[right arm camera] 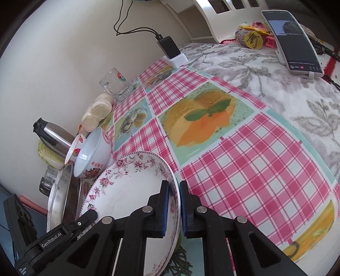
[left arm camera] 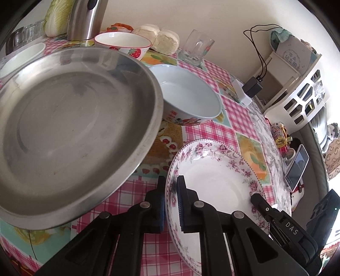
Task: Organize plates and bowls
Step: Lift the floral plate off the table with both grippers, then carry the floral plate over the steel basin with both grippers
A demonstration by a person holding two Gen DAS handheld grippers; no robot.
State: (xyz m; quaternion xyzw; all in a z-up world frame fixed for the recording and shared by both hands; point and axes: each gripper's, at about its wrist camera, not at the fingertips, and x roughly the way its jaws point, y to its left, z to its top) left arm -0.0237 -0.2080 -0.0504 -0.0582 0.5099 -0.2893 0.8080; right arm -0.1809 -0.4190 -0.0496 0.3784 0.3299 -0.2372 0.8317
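Observation:
A white plate with a pink flower rim (left arm camera: 214, 180) is held by both grippers. My left gripper (left arm camera: 171, 203) is shut on its left rim. My right gripper (right arm camera: 174, 209) is shut on its right rim, and the plate (right arm camera: 127, 191) fills the lower left of the right wrist view. A large steel plate (left arm camera: 70, 129) lies to the left. Behind it stand a light blue bowl (left arm camera: 187, 97) and a strawberry bowl (left arm camera: 123, 43). Both bowls also show in the right wrist view, the blue bowl (right arm camera: 93, 155) in front of the strawberry bowl (right arm camera: 74, 150).
A steel kettle (left arm camera: 87, 19), cabbage (left arm camera: 57, 17), buns (left arm camera: 157, 36) and a glass mug (left arm camera: 195, 48) stand along the wall. A charger (right arm camera: 170, 51) and a phone (right arm camera: 293, 40) lie to the right on the flowered cloth. A white dish (left arm camera: 21, 59) sits far left.

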